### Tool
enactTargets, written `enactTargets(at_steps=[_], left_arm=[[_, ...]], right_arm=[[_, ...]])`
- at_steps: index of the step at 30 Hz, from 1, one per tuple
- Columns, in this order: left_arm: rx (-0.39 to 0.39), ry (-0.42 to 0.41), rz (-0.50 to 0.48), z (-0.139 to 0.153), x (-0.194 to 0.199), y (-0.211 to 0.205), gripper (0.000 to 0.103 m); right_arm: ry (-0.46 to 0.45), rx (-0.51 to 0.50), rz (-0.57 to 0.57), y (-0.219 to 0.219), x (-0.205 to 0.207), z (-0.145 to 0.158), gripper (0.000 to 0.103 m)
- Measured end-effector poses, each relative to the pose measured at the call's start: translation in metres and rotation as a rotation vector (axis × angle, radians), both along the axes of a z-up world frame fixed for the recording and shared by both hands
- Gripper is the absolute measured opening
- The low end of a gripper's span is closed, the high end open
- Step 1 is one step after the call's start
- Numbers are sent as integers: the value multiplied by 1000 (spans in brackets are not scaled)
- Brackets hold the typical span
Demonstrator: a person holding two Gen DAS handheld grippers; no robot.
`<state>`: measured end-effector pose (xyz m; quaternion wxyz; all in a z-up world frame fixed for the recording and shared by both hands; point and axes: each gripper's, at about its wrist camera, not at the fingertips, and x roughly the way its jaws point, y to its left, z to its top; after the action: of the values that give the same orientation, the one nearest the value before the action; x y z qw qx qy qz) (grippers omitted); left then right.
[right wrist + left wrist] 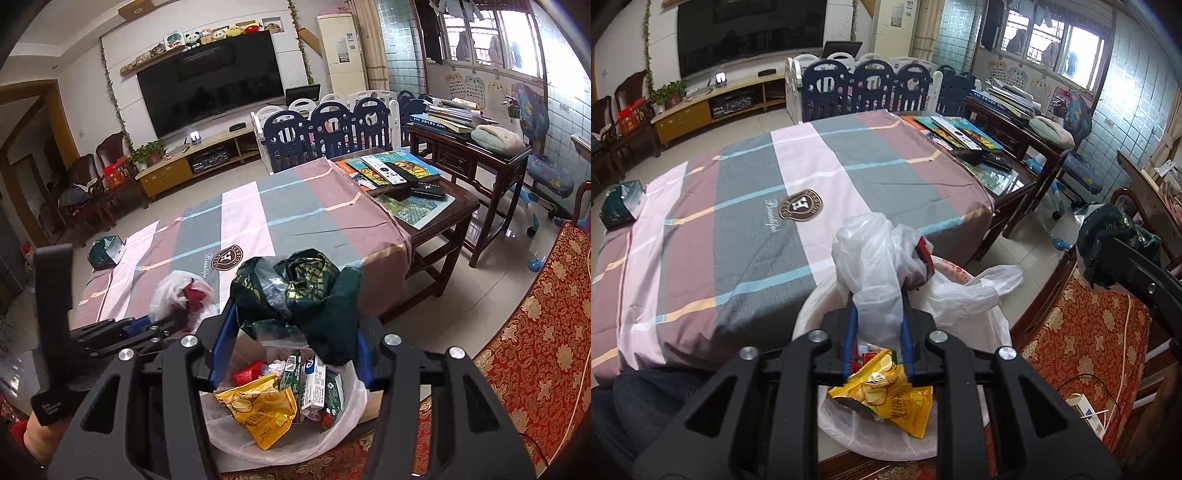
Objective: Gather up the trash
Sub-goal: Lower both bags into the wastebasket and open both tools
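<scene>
Tilting steeply down, the left gripper [877, 291] hangs over the trash bin [964, 321], its blue-edged fingers [851, 328] narrowly apart with a crumpled clear plastic bag [871, 258] bunched between them; whether the pads press the film or just flank it cannot be told. That bag is whitish and see-through, wadded into a lump with a red-and-dark wrapper [923, 254] tucked in its far side, and one loose tail droops down between the fingers toward the bin. Its long axis runs roughly along the fingers, lump at the tips, tail toward the camera. From the right wrist view the same bundle [181, 291] sits at the tips of the left gripper [173, 317], left of the bin and over the near edge of the striped cloth [295, 221]. The right gripper [291, 328] also points down at the bin [354, 398], jaws set wide and clamped on a dark green bag [314, 291] with gold print, crumpled, spilling over both fingers, its bulk spread sideways across the jaws. Below both, the bin wears a white liner and holds a yellow chip packet [258, 410], lying flat with its long side pointing toward the near rim, plus a red scrap [247, 371] and small green-and-white packets [314, 384]. A red-gold patterned cushion [535, 350] lies just right of the bin.
</scene>
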<state>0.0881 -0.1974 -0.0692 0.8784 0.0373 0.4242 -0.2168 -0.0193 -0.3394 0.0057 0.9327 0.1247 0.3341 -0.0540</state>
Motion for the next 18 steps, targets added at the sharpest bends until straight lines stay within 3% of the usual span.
enactTargets(at_steps=[1, 3, 8, 13, 18], left_arm=[[2, 8, -2, -3, 2, -1, 32], [26, 17, 21, -8, 4, -3, 68], [39, 10, 67, -6, 2, 9, 77], [81, -108, 133, 21, -19, 27, 83], [65, -196, 171, 56, -42, 47, 88]], right_arm=[[0, 0, 1, 0, 0, 0, 53], [1, 0, 1, 1, 0, 0, 53], [11, -1, 12, 5, 2, -3, 53], [49, 8, 51, 18, 11, -16, 54], [110, 23, 78, 33, 22, -33, 55]])
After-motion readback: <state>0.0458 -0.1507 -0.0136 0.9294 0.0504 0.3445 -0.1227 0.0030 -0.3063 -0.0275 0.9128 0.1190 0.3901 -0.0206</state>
